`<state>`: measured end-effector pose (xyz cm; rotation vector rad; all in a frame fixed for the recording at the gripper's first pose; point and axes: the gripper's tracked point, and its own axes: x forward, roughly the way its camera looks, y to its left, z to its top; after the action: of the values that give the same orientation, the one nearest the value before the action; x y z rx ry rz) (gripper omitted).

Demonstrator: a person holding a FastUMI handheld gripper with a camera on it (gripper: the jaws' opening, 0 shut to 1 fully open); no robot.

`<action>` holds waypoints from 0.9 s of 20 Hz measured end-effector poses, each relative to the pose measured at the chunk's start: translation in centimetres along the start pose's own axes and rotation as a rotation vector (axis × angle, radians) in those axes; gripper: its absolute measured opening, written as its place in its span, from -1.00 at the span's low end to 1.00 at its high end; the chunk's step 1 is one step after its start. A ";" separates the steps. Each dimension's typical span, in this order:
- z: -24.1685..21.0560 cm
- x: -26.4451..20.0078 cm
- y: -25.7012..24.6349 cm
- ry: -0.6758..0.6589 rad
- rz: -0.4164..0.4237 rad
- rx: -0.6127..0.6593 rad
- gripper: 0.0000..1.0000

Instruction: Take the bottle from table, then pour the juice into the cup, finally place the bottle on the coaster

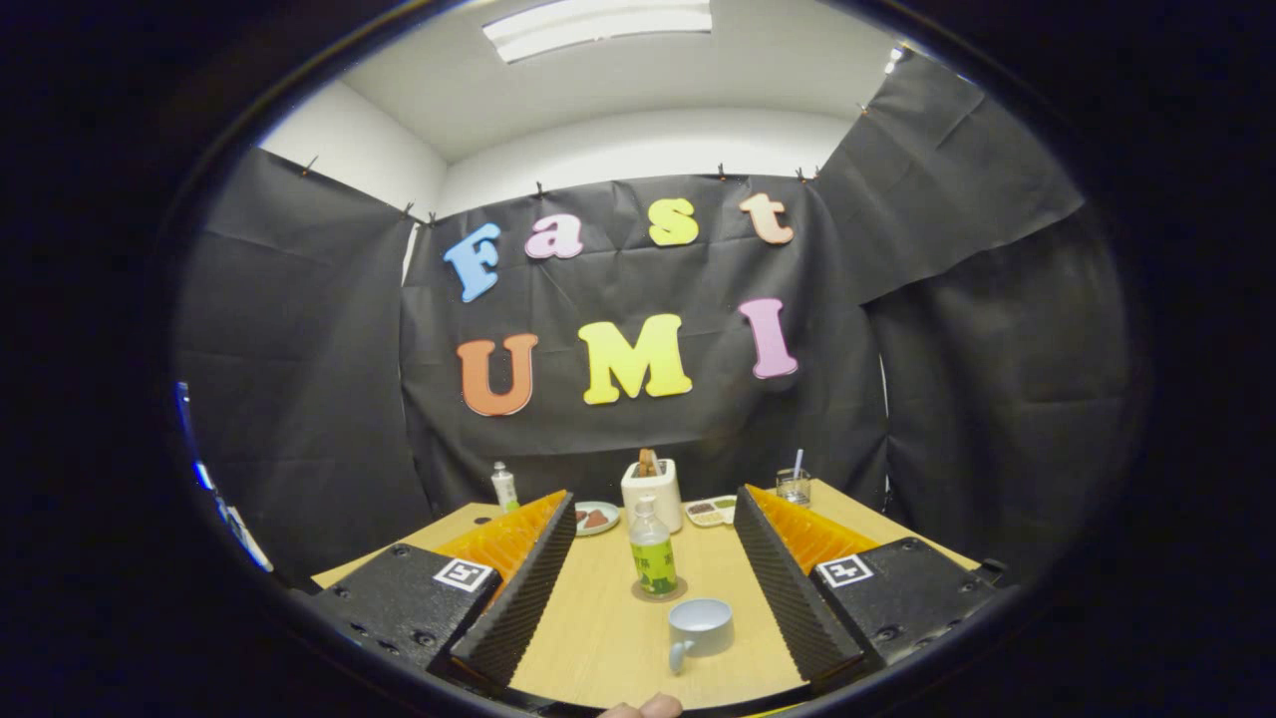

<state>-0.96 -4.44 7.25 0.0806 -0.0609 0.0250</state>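
Pale wooden bench (598,638), claw (648,558) spread wide with ribbed black fingers (518,598), clear green-labelled juice bottle (653,556) upright on round coaster (659,594) between them, grey cylindrical handled cup (700,630) just nearer.

Tool (653,573) fingers wide apart, empty

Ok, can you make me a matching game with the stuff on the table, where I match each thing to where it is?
Things:
1. green bottle
2. cup
3. small white bottle
4. glass with a straw

Places:
A. far corner of the table, beyond the right jaw
B. standing on the round coaster, between the open jaws
C. far side of the table, beyond the left jaw
D. nearest, just in front of the green bottle, handle toward the camera

Pairs: 1-B, 2-D, 3-C, 4-A

The gripper is open and holds nothing.
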 end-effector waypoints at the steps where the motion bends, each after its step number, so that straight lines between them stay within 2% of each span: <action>1: 0.0 0.0 0.0 0.003 0.000 -0.002 1.00; 18: -0.4 0.1 0.5 0.013 -0.005 -0.036 1.00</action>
<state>-0.82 -3.92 6.88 0.0449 -0.0479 0.0197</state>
